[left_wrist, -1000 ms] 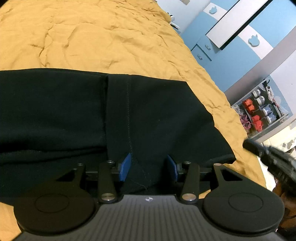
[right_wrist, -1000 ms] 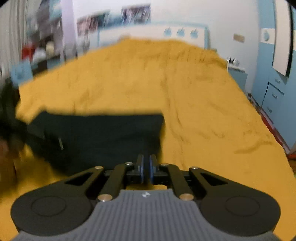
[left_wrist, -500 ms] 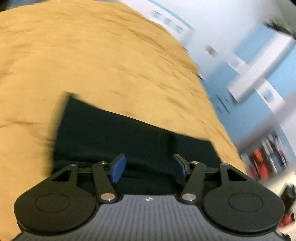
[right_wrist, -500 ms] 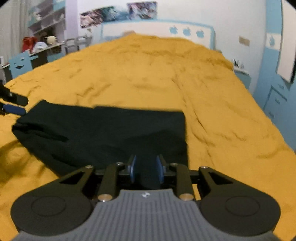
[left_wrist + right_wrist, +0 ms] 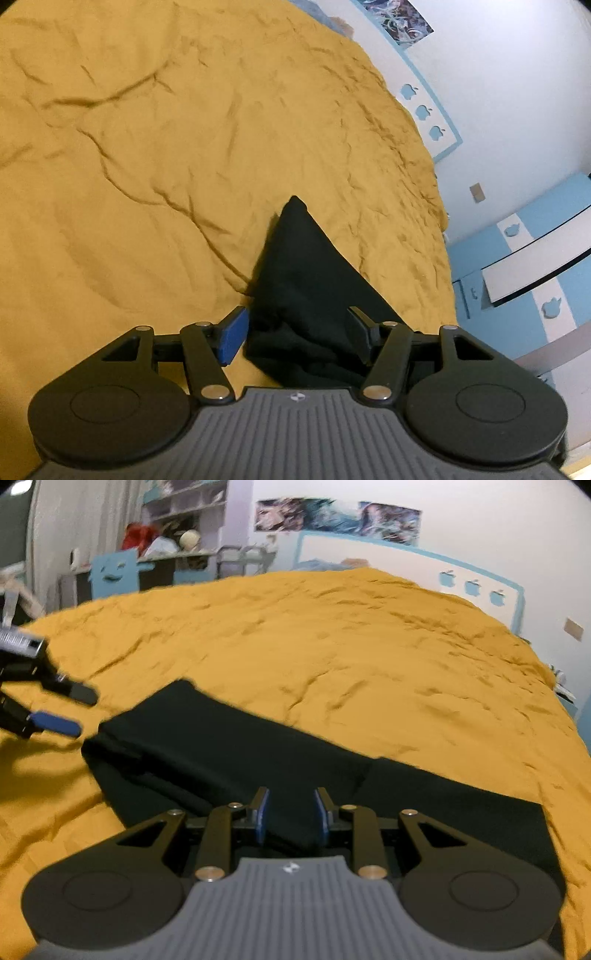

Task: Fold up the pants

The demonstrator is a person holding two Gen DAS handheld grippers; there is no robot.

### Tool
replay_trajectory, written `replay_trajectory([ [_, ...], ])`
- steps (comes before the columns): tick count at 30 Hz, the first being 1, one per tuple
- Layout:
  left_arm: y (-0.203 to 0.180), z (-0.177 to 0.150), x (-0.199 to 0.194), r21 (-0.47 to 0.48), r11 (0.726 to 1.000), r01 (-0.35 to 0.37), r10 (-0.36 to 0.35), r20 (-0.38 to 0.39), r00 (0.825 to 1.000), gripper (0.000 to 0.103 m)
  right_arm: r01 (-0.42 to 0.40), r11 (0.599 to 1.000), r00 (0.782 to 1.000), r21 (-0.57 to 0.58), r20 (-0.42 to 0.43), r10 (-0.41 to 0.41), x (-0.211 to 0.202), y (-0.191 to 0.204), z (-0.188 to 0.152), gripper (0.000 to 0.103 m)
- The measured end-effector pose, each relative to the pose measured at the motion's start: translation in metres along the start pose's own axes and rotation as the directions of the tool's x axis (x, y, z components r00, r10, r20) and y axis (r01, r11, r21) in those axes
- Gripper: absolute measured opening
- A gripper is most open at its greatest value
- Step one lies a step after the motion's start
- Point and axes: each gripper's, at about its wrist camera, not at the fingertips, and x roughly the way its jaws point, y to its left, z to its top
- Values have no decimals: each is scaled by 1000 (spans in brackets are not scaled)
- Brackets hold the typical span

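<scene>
Black pants (image 5: 258, 753) lie folded in a long strip on the yellow bedspread (image 5: 332, 646). In the left wrist view one end of the pants (image 5: 306, 280) shows as a dark wedge. My left gripper (image 5: 295, 332) is open and hovers over that end with the cloth between its spread jaws. It also shows at the left edge of the right wrist view (image 5: 66, 709), just off the pants' left end. My right gripper (image 5: 290, 814) is open over the near edge of the pants, around the middle, holding nothing.
The yellow bedspread (image 5: 147, 147) is wrinkled and stretches far beyond the pants. Blue drawers and a cabinet (image 5: 524, 280) stand to the right of the bed. A cluttered desk and shelves (image 5: 166, 557) stand behind the bed's far left corner.
My right gripper was shut and has opened. Both grippers have swung to new angles; the left now looks along the pants from their end. The pants lie flat, released.
</scene>
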Motion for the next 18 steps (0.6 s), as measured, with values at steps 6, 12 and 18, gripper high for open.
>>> replay_trajectory([
  [6,2,-2,28,7,999,-49,49,-21,999,70,-34,999,994,8,-100,35,31,-2,-19,24],
  [12,-4,-5,34,18,999,-29,29,-22,999,43,-46,998,994,39,-95,50,32,-7,-21,24],
  [18,-21,-6,33,60,995,-76,76,-7,997,23,-44,998,995,40,-91,48,31,-7,-24,24],
])
